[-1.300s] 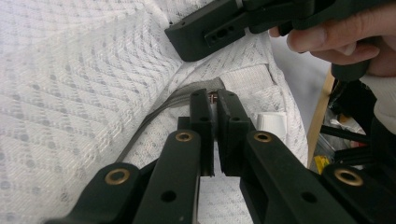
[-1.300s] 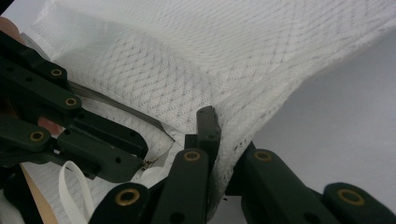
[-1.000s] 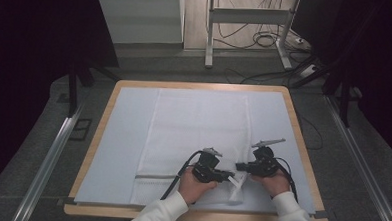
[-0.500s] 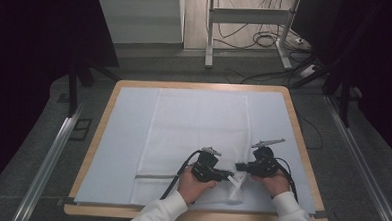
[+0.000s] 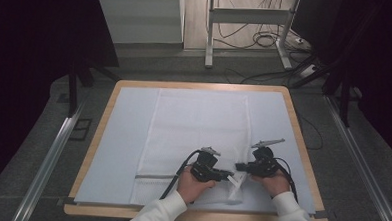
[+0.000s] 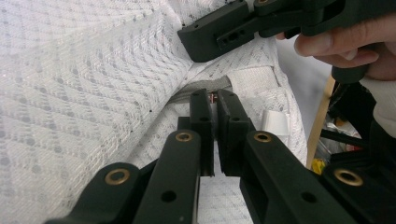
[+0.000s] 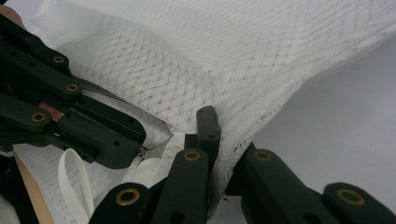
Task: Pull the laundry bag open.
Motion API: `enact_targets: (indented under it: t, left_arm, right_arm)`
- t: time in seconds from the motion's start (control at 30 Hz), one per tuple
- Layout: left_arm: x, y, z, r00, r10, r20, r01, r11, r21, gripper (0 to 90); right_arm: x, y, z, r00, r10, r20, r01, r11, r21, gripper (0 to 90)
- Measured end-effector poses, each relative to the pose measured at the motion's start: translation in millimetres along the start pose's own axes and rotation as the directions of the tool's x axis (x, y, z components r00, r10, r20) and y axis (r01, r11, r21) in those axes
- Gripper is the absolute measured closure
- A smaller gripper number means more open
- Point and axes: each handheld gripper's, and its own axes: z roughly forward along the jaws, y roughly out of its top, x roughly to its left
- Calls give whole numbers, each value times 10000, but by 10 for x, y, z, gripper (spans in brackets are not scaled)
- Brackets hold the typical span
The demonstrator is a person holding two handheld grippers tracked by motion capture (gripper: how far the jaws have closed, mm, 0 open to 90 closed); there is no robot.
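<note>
Your surface [image 5: 107, 151] is a pale board with a wooden rim, and its near edge is partly hidden behind your sleeves. On it lies the white mesh bag [image 5: 198, 125], spread flat along the middle of the surface, its near right corner bunched up and lifted between your two hands. Both hands sit at that corner, close together.

Your left claw [image 5: 227, 175] reaches in at the near side of the bunched corner, your left hand [image 5: 193, 184] below it. In the left gripper view its jaws stand together at the bag's zipper end [image 6: 215, 96], pinched on something small and dark there; what exactly is pinched is too small to make out.

Your right claw [image 5: 239, 167] comes at the same corner from the other side, facing the left one, tips nearly meeting. In the right gripper view its jaws are clamped on a fold of the mesh, with one jaw tip buried behind the cloth.

A small white loop [image 7: 74, 184] hangs off the bag beside the left claw.
</note>
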Motion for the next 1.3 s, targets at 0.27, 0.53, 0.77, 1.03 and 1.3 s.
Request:
enact_targets:
  t: [0.27,0.53,0.77,1.03,1.3]
  left_arm:
    - [4,0,0,10000,42,-72,-42,10000,39,868]
    - [21,-16,1,9999,-140,63,140,9999,-24,868]
    - [30,-13,-8,9999,-126,30,126,9999,26,868]
    - [41,-21,-19,10000,-93,12,93,9999,50,868]
    - [48,-51,-39,9998,-148,128,147,9999,85,868]
  right_arm:
    - [3,0,0,10000,-20,29,20,10000,-7,887]
    - [3,0,1,10000,-7,12,7,10000,-17,886]
    - [7,4,1,10000,-17,35,17,10000,-12,887]
    - [7,3,-2,10000,4,-1,-4,10000,-7,887]
    - [10,5,3,9999,50,-146,-49,10000,74,887]
